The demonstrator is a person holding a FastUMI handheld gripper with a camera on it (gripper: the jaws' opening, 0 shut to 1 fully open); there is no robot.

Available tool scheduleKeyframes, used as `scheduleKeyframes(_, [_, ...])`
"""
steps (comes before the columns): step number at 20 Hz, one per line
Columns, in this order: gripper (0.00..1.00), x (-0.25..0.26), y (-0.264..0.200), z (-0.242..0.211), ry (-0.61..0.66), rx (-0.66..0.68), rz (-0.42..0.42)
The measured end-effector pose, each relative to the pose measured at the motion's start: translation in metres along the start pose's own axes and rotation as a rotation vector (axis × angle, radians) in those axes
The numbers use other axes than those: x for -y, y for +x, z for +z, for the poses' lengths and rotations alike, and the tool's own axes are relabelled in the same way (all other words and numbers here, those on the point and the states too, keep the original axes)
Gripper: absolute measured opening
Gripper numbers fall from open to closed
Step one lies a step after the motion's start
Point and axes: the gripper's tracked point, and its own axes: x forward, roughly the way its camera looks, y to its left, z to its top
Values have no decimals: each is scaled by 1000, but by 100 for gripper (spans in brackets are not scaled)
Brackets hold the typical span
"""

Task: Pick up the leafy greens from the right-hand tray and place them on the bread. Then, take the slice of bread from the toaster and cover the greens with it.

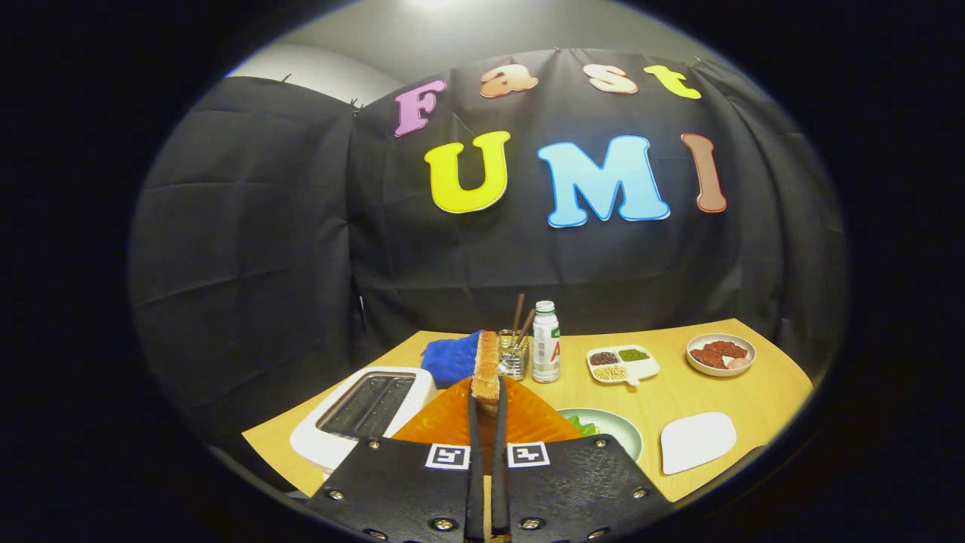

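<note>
Toasted bread (486,367) stands upright, pinched between the narrow jaws of the gripper (486,411), above an orange mat (445,418). White toaster (362,411) sits left; the greens' plate (614,426) right, bottle (546,343) beyond on the tabletop (678,392).

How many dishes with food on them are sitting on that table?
3. A divided dish of beans right of the bottle, a bowl of meat beyond it, and a plate of greens by the gripper, which grips a bread slice. Others may be hidden.
</note>
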Motion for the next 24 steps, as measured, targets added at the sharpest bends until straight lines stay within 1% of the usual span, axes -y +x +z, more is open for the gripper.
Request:
scheduleKeyframes(3, [4, 34, 5, -11, 23, -11, -55])
scheduleKeyframes(6, [4, 62, 12, -24, 21, -34, -113])
scheduleKeyframes(9, [4, 72, 19, -35, 36, -57, -126])
scheduleKeyframes(15, [4, 58, 33, -52, 33, -66, -91])
scheduleKeyframes(19, [4, 40, 44, -58, 48, -66, -44])
scheduleKeyframes(21, [4, 42, 50, -65, 41, -63, -48])
scheduleKeyframes(24, [4, 44, 60, -83, 77, -97, -21])
